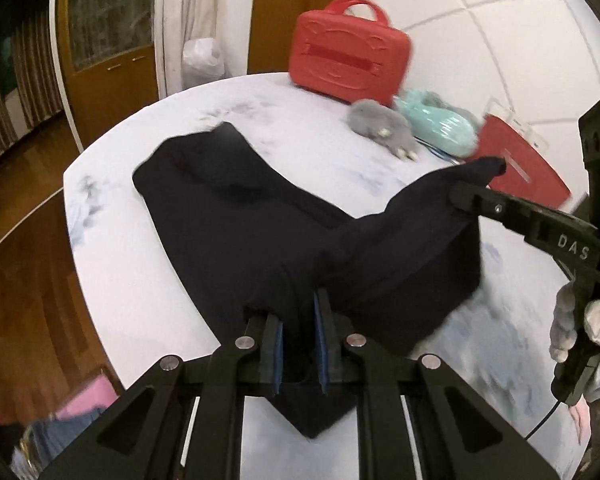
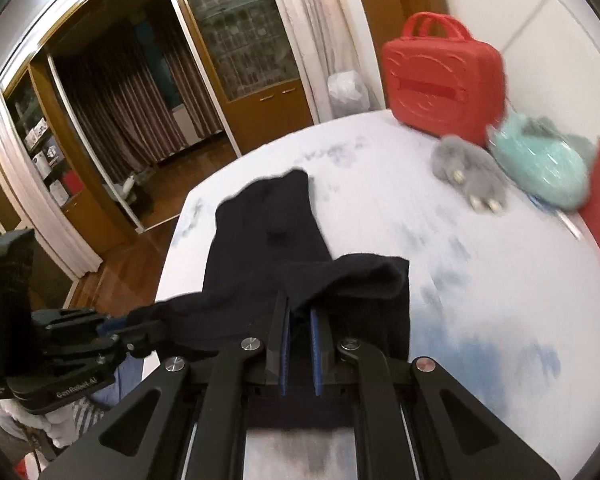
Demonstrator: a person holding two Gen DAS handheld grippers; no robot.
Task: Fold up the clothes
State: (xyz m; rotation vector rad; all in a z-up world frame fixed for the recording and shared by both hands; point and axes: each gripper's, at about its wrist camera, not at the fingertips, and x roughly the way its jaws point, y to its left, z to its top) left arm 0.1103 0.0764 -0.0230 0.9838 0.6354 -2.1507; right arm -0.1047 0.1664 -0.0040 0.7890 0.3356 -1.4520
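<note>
A dark navy garment [image 1: 228,208] lies on the white, blue-marbled table [image 1: 120,280], its far end flat and its near end lifted. My left gripper [image 1: 300,304] is shut on a near corner, with fabric pinched between its blue pads. From the right comes my right gripper [image 1: 460,190], held by a gloved hand [image 1: 572,328] and shut on the other raised corner. In the right wrist view the garment [image 2: 268,232] stretches away from my right gripper [image 2: 300,312], which clamps its folded edge. My left gripper [image 2: 140,320] holds the cloth at the left.
A red case [image 1: 348,56] stands at the table's far side, with a grey plush toy [image 1: 384,128], a mint-green item [image 1: 440,120] and a red board [image 1: 520,168] beside it. Wooden floor lies beyond the left edge. Other clothes [image 1: 80,404] sit low at the left.
</note>
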